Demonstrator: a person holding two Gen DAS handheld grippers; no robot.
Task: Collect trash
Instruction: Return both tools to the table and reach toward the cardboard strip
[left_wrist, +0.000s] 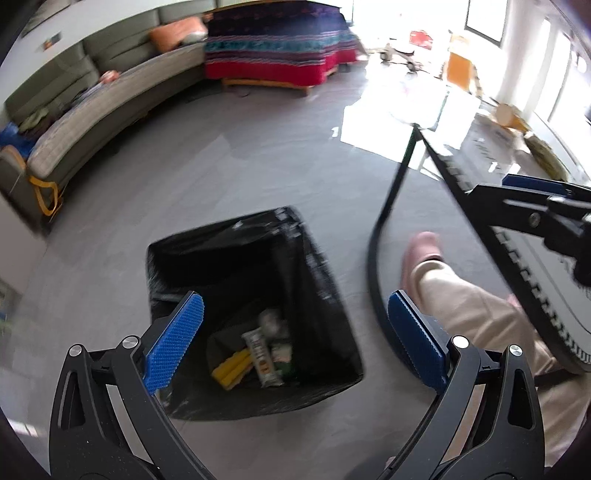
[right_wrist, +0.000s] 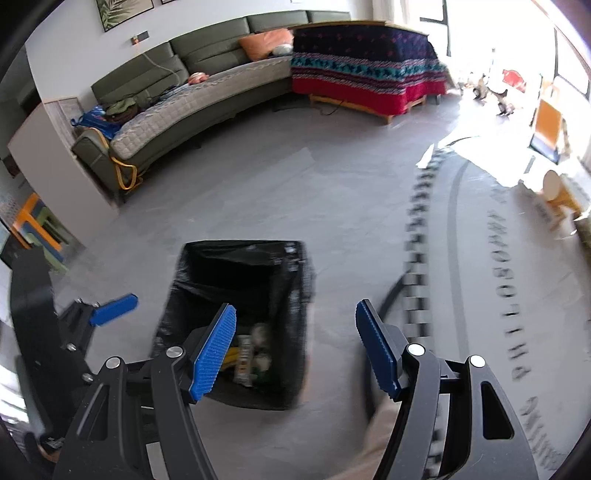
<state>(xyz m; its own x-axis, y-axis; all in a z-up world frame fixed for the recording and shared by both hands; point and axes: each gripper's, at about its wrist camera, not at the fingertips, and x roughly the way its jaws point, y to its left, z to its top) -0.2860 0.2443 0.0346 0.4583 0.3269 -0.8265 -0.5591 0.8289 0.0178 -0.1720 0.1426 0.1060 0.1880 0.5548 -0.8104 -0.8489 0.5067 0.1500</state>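
Above the bin (left_wrist: 255, 314), the left gripper (left_wrist: 295, 332) and right gripper (right_wrist: 295, 347) both hang with jaws apart and empty. Trash (left_wrist: 258, 354) lies at the bottom; seek the next piece on the table (right_wrist: 498, 277), right.

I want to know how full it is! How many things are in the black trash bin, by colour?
In the trash bin, left wrist view:
Yellow pieces: 1 bundle
White-and-orange wrappers: 1
Pale crumpled bits: 1
Green-and-white packets: 1
Total: 4 that show; blur may hide more.
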